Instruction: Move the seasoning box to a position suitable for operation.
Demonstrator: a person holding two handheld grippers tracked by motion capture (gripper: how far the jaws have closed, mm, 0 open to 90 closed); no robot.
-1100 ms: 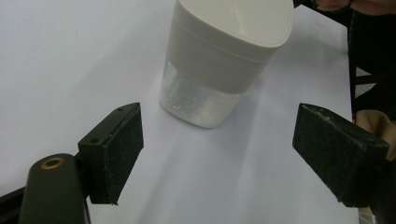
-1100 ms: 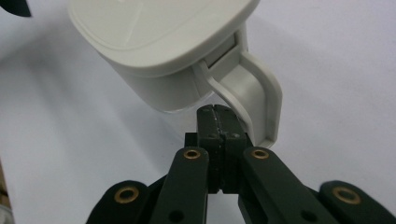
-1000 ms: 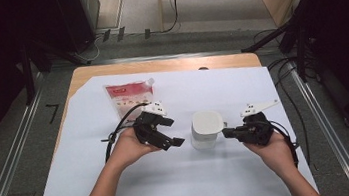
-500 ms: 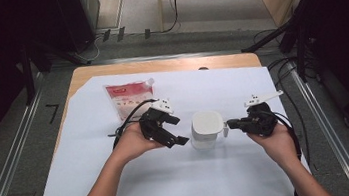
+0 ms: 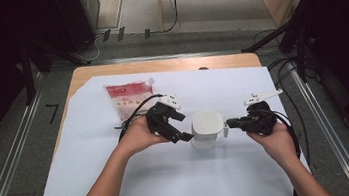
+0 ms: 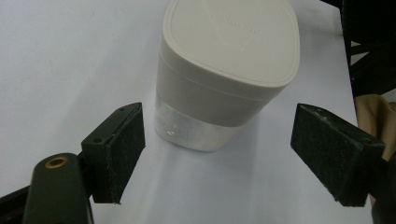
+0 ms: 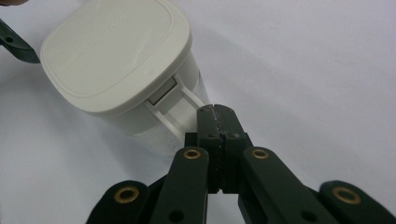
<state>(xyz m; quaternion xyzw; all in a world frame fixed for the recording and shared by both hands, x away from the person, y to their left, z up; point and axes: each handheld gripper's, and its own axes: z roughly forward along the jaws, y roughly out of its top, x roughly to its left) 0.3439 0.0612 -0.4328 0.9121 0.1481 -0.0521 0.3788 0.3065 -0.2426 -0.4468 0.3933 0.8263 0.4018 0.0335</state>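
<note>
The container [image 6: 219, 88] – matt cream plastic lid, clear glossy base – on smooth white paper [image 5: 121, 175].

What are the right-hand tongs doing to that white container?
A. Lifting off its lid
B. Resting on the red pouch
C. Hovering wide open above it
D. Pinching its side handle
D: in the right gripper view the right tongs are shut at the handle of the container.

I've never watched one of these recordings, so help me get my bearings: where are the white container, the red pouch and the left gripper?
white container [image 5: 207, 122], high view, on its lid.
red pouch [image 5: 129, 96], high view, on its printed front.
left gripper [image 6: 217, 154], left gripper view, midway between its two open jaws.
</note>
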